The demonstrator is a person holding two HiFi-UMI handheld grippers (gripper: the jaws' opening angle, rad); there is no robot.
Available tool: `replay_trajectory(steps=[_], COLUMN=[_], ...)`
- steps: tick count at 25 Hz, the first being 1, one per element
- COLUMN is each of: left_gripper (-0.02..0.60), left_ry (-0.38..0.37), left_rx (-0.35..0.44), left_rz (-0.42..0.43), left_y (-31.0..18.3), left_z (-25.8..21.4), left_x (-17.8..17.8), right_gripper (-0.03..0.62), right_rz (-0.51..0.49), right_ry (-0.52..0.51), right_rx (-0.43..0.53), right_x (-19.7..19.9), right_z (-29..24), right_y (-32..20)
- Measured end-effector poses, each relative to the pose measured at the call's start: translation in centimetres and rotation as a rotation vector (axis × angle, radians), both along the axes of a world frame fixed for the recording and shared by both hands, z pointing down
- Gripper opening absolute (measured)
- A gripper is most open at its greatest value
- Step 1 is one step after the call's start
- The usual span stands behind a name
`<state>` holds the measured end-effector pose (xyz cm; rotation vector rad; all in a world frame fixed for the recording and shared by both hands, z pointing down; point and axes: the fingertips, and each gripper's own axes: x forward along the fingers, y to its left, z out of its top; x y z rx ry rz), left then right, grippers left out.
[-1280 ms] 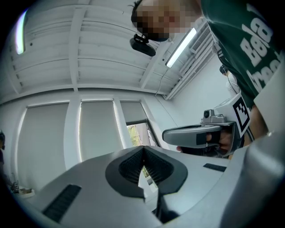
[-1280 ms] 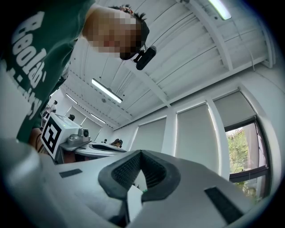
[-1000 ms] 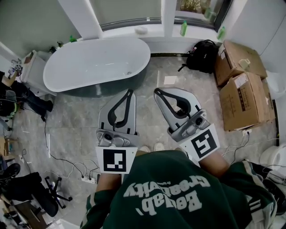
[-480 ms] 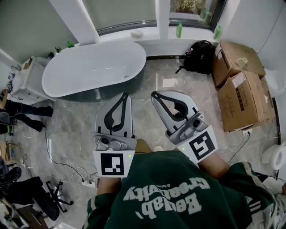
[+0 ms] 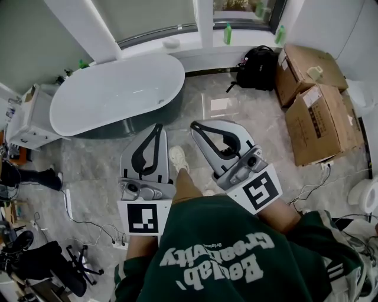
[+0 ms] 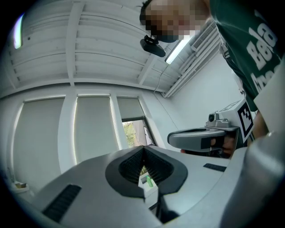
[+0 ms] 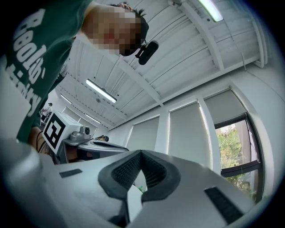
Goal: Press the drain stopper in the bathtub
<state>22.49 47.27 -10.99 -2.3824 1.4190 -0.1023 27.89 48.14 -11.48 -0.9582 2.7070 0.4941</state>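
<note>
I'm on a grey marble-look tiled floor (image 5: 248,127); ahead, a white window sill (image 5: 189,42) under pale roller blinds (image 6: 91,129), white square pillar (image 5: 82,26) at its left. Black backpack (image 5: 258,68) and two brown cardboard boxes (image 5: 316,115) sit to the right by the wall; white slatted ceiling (image 7: 178,53) with lit strip lights (image 7: 101,91) overhead.

Head view steeply downward, gripper views angled upward — window blinds (image 5: 147,15) shared
</note>
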Motion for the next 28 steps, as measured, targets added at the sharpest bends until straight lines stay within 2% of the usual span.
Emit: replay_trajectory(steps=[7,15,20,28], left_gripper=[0.002,0.002,0.002,0.002], left_ry=[0.027,0.068,0.079,0.078], left_rx=[-0.006,-0.038,-0.050,-0.074], left_rz=[0.017,-0.032,-0.056,-0.010], left_y=[-1.2,-5.5,-10.8,-22.5], left_z=[1.2,3.2,4.0,5.0], left_x=[0.0,-4.6,-9.0,-15.2], right_gripper=[0.012,0.012,0.012,0.012], right_rz=[0.017,0.013,0.009,0.062], right_ry=[-0.002,0.010,0.027,0.063], right_rx=[-0.027,-0.049,-0.066,-0.076], right_x=[0.6,-2.0,-5.6,-12.1], right_z=[2.0,3.9,4.7,5.3], right_y=[-0.9,-5.3,-10.1,-22.1])
